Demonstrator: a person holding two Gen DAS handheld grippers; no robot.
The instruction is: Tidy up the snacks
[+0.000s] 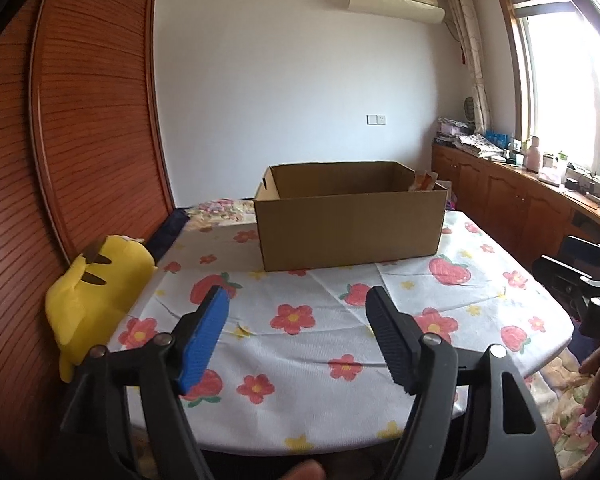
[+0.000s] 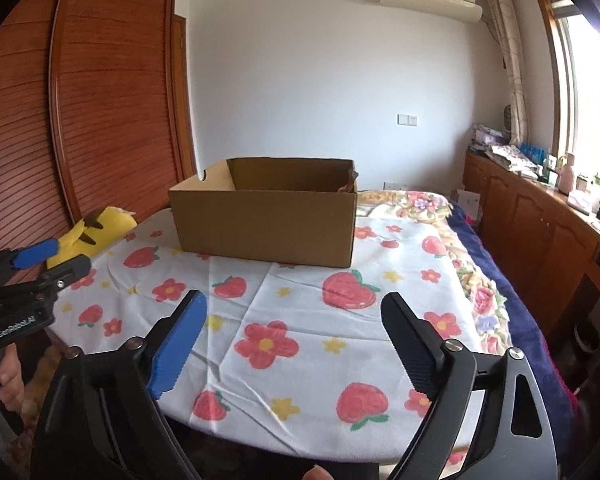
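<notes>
The open box point(image 1: 350, 228) is plain brown cardboard, matt and smooth, standing on a thin white tablecloth point(image 1: 320, 344) of creased cloth printed with red strawberries and flowers. Beside the table a yellow plush toy point(image 1: 88, 300) looks soft and fuzzy against the wardrobe door point(image 1: 92, 120), which is reddish wood with fine horizontal ribs and a slight sheen. Both the left gripper point(image 1: 296, 336) and the right gripper point(image 2: 296, 340) are matt black plastic with small shiny metal pins, each carrying one ridged blue pad point(image 2: 178, 346) and one ridged black.
</notes>
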